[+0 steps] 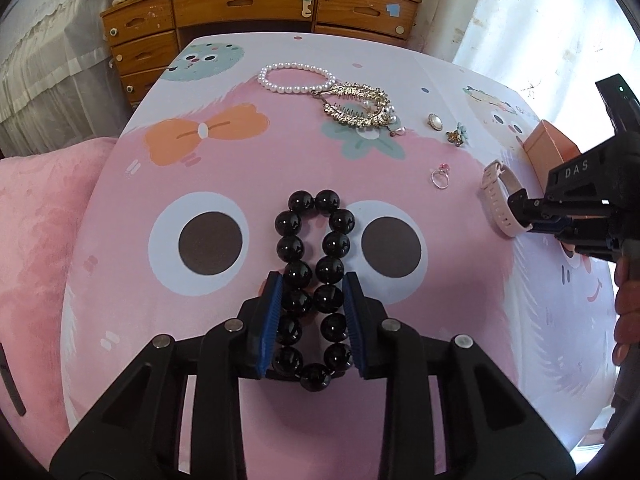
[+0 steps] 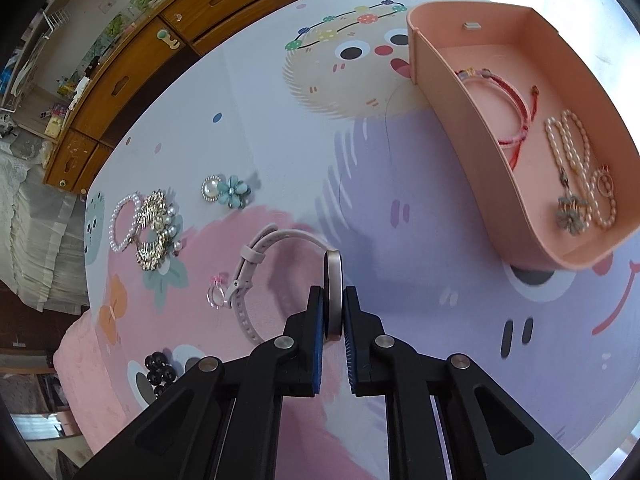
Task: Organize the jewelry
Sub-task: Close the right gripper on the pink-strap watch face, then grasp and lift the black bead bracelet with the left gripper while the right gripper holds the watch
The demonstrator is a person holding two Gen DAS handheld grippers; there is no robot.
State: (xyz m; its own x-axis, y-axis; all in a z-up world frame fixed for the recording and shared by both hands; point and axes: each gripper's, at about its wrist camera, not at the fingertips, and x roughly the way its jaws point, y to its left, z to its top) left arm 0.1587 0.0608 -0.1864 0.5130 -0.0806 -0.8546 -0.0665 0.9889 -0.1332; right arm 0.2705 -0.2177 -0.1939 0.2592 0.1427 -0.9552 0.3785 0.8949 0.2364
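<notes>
A black bead bracelet (image 1: 310,264) lies on the pink cartoon cloth, squeezed into a narrow loop. My left gripper (image 1: 312,278) is shut on it, blue pads pressed against the beads on both sides. A pale pink watch (image 2: 256,252) stands on edge, and my right gripper (image 2: 333,290) is shut on its round case. In the left wrist view the same watch (image 1: 500,200) and right gripper (image 1: 520,212) show at the right. An open pink box (image 2: 448,92) at the right holds a red braided bracelet (image 2: 516,112) and a pearl strand (image 2: 576,148).
A pearl bracelet (image 1: 296,78), gold hair clip (image 1: 356,106), pearl brooch (image 1: 435,122), flower brooch (image 1: 458,136) and small ring (image 1: 440,178) lie farther back. A wooden dresser (image 1: 256,8) stands behind the table, and a pink cushion (image 1: 40,220) sits at the left edge.
</notes>
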